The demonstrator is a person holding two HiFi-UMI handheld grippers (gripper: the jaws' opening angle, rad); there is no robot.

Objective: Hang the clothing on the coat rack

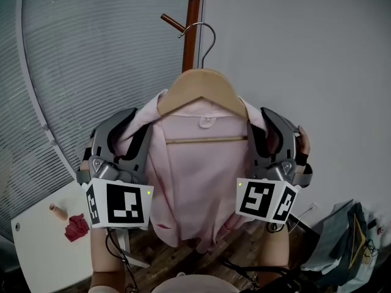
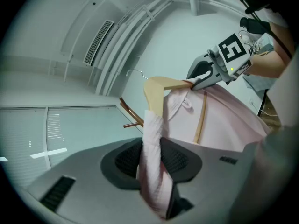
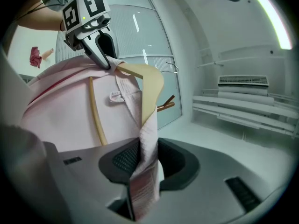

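Note:
A pink shirt [image 1: 189, 182] hangs on a wooden hanger [image 1: 201, 87] with a metal hook [image 1: 206, 34]. I hold it up in front of the brown coat rack pole [image 1: 192, 35]; the hook is beside the pole, right of a peg [image 1: 172, 22]. My left gripper [image 1: 142, 122] is shut on the shirt's left shoulder and my right gripper [image 1: 259, 119] on its right shoulder. In the left gripper view the pink fabric [image 2: 152, 139] is pinched between the pads [image 2: 182, 160], with the hanger [image 2: 156, 90] and rack pegs [image 2: 131, 115] beyond. The right gripper view shows fabric [image 3: 148, 139] clamped the same way.
A white table [image 1: 43, 243] at lower left carries a red cloth [image 1: 77, 226] and a small wooden piece [image 1: 58, 211]. A bag [image 1: 342, 237] sits at lower right. A curved glass wall with blinds [image 1: 91, 54] is left of the rack, a plain grey wall [image 1: 305, 54] right.

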